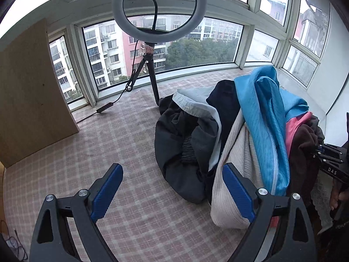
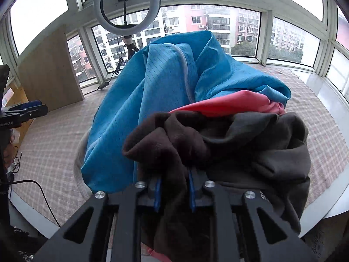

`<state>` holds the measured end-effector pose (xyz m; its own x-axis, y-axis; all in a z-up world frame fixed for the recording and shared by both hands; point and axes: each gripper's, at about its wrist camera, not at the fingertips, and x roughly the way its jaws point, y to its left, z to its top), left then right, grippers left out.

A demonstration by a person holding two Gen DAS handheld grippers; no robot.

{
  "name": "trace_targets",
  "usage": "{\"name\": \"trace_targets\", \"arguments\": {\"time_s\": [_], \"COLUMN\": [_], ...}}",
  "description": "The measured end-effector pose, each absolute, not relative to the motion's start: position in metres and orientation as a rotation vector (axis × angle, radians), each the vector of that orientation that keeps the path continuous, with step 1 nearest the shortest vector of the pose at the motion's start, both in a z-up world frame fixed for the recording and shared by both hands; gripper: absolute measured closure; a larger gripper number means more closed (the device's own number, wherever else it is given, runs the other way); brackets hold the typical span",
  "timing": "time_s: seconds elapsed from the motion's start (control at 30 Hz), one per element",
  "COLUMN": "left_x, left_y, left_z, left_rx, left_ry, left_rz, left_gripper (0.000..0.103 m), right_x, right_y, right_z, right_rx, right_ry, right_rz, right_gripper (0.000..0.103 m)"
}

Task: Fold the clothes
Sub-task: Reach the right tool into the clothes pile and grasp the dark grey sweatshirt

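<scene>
A pile of clothes lies on the checked tablecloth (image 1: 122,144): a blue striped jacket (image 1: 264,118), a beige ribbed garment (image 1: 231,174), a black garment (image 1: 178,144), a pink one (image 1: 294,124) and a dark brown fleece (image 1: 305,152). My left gripper (image 1: 172,187) is open and empty, just left of the pile's near side. My right gripper (image 2: 174,192) is shut on the dark brown fleece (image 2: 240,148), which bunches between its blue pads (image 2: 192,196). Behind the fleece are the pink garment (image 2: 231,104) and the blue jacket (image 2: 157,91). The right gripper also shows in the left wrist view (image 1: 331,157).
A ring light on a tripod (image 1: 152,50) stands at the table's far edge with its cable (image 1: 109,107) trailing left. A wooden board (image 1: 32,96) stands upright at the left. Windows surround the table. The left gripper shows in the right wrist view (image 2: 26,113).
</scene>
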<state>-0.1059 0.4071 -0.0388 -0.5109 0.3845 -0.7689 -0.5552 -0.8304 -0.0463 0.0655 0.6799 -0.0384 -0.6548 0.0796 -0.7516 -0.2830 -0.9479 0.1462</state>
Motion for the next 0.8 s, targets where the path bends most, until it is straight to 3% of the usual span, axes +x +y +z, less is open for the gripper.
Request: {"name": "trace_targets", "arguments": {"time_s": [0.23,0.33,0.5,0.6,0.7,0.8], "left_x": [-0.118,-0.123,-0.132,-0.136,-0.134,-0.128], "left_y": [0.386,0.378,0.366,0.365,0.365,0.365], "left_z": [-0.040,-0.041,-0.045,-0.046,-0.038,-0.028], "left_rx": [-1.137,-1.150,-1.179,-1.196,-1.173,-1.130], "left_ry": [0.223,0.198,0.166,0.172,0.176,0.196], "left_rz": [2.374,2.396,2.427,2.432,2.436,2.448], "left_gripper": [0.010,0.010,0.010,0.010,0.010,0.010], "right_x": [-0.008,-0.061,-0.151,-0.183,-0.187,-0.151], "right_y": [0.738,0.755,0.741,0.720,0.699,0.697], "right_z": [0.022,0.022,-0.055,-0.103,-0.096,-0.055], "right_rx": [-0.955,-0.970,-1.159,-1.295,-1.347,-1.284], "right_ry": [0.467,0.474,0.482,0.384,0.178,0.185], "right_rz": [2.714,2.675,2.621,2.559,2.517,2.572], "right_gripper": [0.094,0.094,0.094,0.093,0.089,0.071]}}
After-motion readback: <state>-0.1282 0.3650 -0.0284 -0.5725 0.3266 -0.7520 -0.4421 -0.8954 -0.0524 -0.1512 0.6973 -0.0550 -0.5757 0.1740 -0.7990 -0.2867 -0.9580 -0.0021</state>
